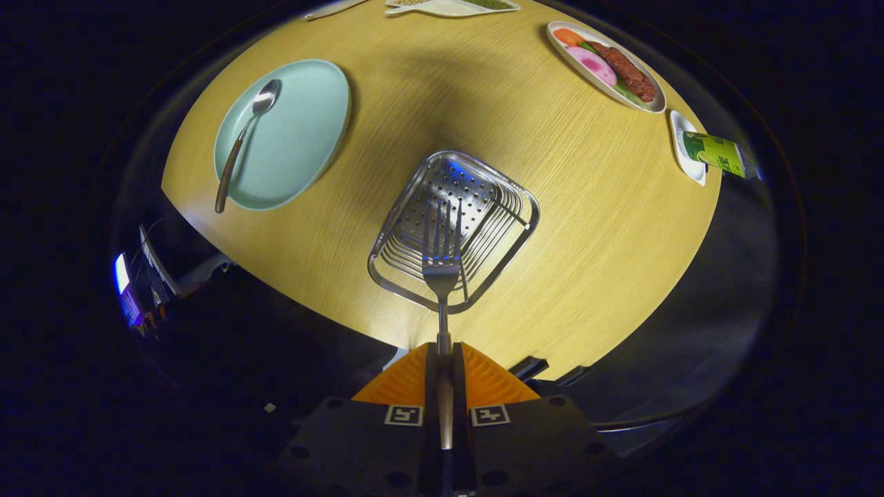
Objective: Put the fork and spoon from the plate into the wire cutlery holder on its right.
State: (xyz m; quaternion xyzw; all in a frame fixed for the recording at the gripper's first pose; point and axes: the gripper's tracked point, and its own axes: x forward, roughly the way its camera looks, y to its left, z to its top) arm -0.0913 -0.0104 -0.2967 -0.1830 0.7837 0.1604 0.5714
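Fork [442, 259] is hanging tines-down over the open mouth of the wire cutlery holder [456, 228], its handle clamped between both fingers of the gripper [443, 355]; it is not yet inside. Spoon [245, 148] is lying on the plate [304, 138], awaiting collection. Judgement: first half nearing completion, second outstanding.

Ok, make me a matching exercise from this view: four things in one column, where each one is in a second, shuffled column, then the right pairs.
Things:
1. fork
2. spoon
3. wire cutlery holder
4. green can

Places:
A. on its side on a small white dish
B. lying on the pale green plate
C. on the wooden table, just ahead of the tool
D. handle clamped in the tool, tines over the holder

Pairs: 1-D, 2-B, 3-C, 4-A
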